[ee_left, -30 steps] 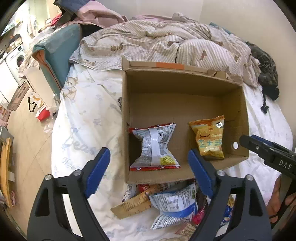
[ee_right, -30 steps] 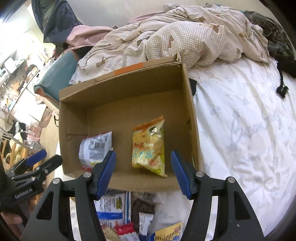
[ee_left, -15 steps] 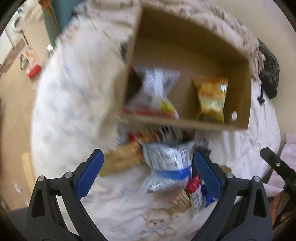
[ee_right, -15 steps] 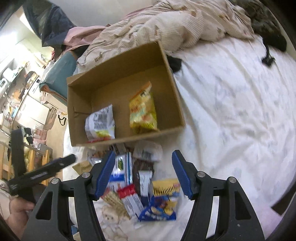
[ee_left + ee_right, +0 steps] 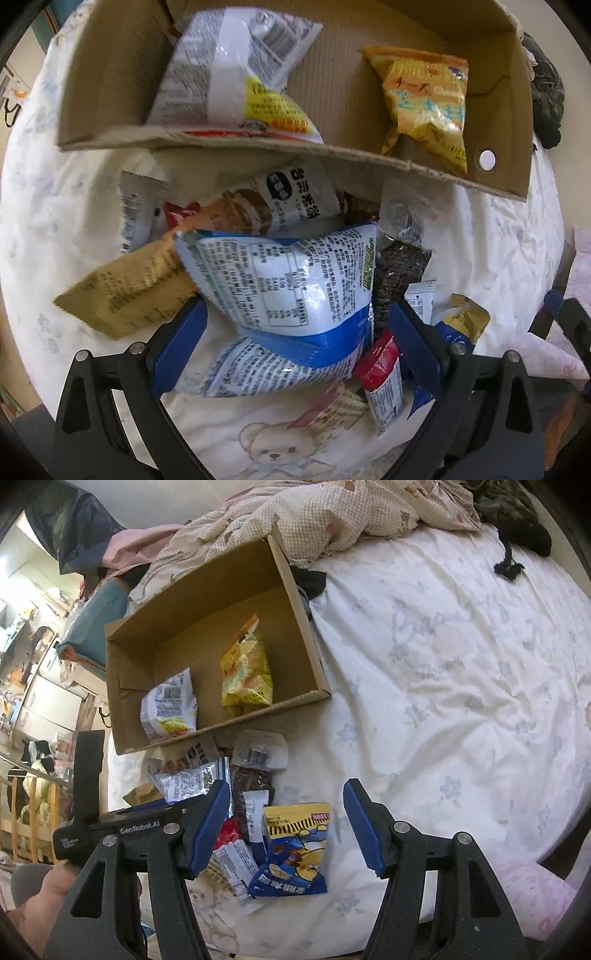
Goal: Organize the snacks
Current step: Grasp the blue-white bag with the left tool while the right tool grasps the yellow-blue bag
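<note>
Hanging over the snack pile, the left gripper points steeply down with its jaws spread wide on either side of a white-and-blue chip bag; from its own camera the blue pads seem to stand just clear of the bag's edges, though the fisheye makes that hard to judge. The bag lies on top of the heap, overlapping a tan packet on one side and a dark brown packet on the other. A red-and-white stick pack sits beside the far pad.

The right gripper is released too, jaws parted and empty, hovering above a blue-and-yellow cartoon snack bag at the near edge of the pile on the white bedsheet.

Just behind the pile stands the open cardboard box, its front wall touching the nearest packets. Inside it, a white bag with a yellow label lies at one side and an orange cheese-snack bag at the other, apart from each other.
</note>
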`<state>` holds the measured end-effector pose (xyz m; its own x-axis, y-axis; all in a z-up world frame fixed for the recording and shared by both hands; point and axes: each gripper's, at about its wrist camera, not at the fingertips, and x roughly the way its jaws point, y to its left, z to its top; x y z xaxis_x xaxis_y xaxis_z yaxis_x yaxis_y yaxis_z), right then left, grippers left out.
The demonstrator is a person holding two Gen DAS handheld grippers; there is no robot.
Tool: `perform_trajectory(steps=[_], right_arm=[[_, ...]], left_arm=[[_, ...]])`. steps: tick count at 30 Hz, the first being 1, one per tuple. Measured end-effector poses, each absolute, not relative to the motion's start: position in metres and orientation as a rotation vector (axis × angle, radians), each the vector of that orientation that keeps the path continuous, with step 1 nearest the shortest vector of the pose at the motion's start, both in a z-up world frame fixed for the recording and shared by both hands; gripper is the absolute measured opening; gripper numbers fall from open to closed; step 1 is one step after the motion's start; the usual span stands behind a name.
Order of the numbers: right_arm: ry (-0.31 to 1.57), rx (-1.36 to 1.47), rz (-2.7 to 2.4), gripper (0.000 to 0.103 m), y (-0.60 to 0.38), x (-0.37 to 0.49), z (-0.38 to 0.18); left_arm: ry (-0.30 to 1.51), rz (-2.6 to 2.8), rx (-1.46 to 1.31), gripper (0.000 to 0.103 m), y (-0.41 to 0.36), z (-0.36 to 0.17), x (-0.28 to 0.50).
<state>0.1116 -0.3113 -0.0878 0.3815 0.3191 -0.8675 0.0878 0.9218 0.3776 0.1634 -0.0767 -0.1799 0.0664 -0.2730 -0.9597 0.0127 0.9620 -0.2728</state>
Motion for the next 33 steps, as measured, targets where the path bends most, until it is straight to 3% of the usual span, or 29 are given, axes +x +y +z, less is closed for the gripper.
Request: perform_trajectory(steps=[1, 2, 4, 11, 15, 20, 21, 22, 26, 33], right_arm=[[1.195, 0.406, 0.157, 0.067, -0.311, 0.112, -0.091], [1.217, 0.420, 0.164, 0.067, -0.311, 0.113, -0.096], [1.307, 0.469, 0.191, 0.073, -0.309, 0.114, -0.115], [1.477, 0.417, 0.141, 0.077, -0.288, 0.117, -0.165], [1.572, 0.413, 0.112, 0.077, -0.287, 0.117, -0.189], [1.559, 0.371, 0.140, 0.076, -0.279, 0.118, -0.186], [1.558, 0.361, 0.147, 0.071, -0.277, 0.118, -0.185], [1.557, 0.352, 0.157, 0.059, -0.274, 0.117, -0.185], [1.515, 0.343, 0.185, 0.039, -0.271, 0.113, -0.175], [1.316, 0.409, 0.211, 0.037, -0.282, 0.105, -0.128]], left_arm=[[1.498, -0.223, -0.216, 0.089, -0.078, -0.182, 0.163], [1.505, -0.224, -0.216, 0.072, -0.079, -0.183, 0.162], [1.529, -0.230, -0.220, 0.069, -0.081, -0.187, 0.160], [1.517, -0.249, -0.206, 0.051, -0.080, -0.180, 0.148], [1.493, -0.251, -0.203, 0.048, -0.072, -0.167, 0.151], [1.413, -0.227, -0.191, 0.047, -0.064, -0.145, 0.146], [1.407, -0.226, -0.194, 0.047, -0.059, -0.142, 0.148], [1.405, -0.228, -0.196, 0.047, -0.057, -0.140, 0.148], [1.394, -0.249, -0.211, 0.047, -0.048, -0.131, 0.147], [1.309, -0.250, -0.228, 0.047, -0.020, -0.102, 0.134]])
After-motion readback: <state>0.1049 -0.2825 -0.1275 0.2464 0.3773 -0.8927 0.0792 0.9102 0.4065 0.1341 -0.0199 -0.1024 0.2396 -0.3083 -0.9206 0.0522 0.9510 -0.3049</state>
